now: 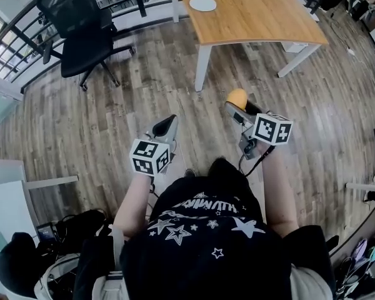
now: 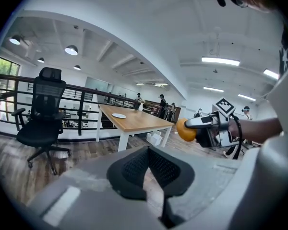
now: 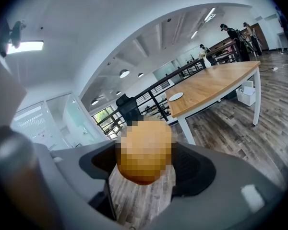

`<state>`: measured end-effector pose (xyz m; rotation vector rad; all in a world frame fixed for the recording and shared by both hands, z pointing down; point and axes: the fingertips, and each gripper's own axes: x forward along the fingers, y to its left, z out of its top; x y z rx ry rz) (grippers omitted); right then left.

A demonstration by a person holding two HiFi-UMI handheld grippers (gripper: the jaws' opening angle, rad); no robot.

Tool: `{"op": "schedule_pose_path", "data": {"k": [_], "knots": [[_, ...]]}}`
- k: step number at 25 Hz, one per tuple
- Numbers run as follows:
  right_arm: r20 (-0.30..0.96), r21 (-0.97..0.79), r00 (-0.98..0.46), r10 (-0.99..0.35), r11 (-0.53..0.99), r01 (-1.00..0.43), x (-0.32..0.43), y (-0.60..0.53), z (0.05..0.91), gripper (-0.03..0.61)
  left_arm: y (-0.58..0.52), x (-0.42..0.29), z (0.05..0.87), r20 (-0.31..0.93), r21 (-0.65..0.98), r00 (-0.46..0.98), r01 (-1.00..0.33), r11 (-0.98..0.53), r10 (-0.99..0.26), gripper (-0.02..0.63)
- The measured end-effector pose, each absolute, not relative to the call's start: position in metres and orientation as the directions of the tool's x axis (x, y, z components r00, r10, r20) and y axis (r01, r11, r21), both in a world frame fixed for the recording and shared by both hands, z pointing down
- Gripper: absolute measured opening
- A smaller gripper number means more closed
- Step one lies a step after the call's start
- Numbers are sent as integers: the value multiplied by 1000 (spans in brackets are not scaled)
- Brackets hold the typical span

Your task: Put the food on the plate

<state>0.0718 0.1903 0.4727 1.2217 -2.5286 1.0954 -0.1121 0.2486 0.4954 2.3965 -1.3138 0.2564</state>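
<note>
A round orange piece of food (image 1: 237, 97) is clamped in my right gripper (image 1: 240, 105), held in the air over the wooden floor. In the right gripper view the food (image 3: 144, 152) fills the gap between the dark pads. The left gripper view shows the food (image 2: 185, 130) off to its right. A white plate (image 1: 202, 4) lies on the wooden table (image 1: 256, 17) ahead, well beyond both grippers; it shows too as the plate (image 2: 119, 115) and the plate (image 3: 175, 96). My left gripper (image 1: 169, 122) is shut and holds nothing, its pads (image 2: 134, 164) meeting at the tip.
A black office chair (image 1: 81, 30) stands at the far left by a black railing (image 1: 25, 36). A white box (image 1: 295, 46) sits under the table's right end. Bags and cables (image 1: 69, 230) lie at my lower left. Several people (image 2: 163, 104) stand far behind the table.
</note>
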Motion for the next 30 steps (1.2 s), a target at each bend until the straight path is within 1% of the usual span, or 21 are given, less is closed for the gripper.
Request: {"op": "schedule_pose_path", "data": {"k": [10,18,30], "knots": [[383,-591,-661,-646,379,-712,84,166,480,348,225,-100,498,340,250,550,-835,-491,-763,2],[349,-630,-693,-631,389,-672,94,71,490,348,146,-91,502,368,232,515,-857,-460,-774,2],[337,-649,-730,-594,414,-638,116,-58,494,348,20,-57,492,364,208,493,-870,-447,-790,2]]}}
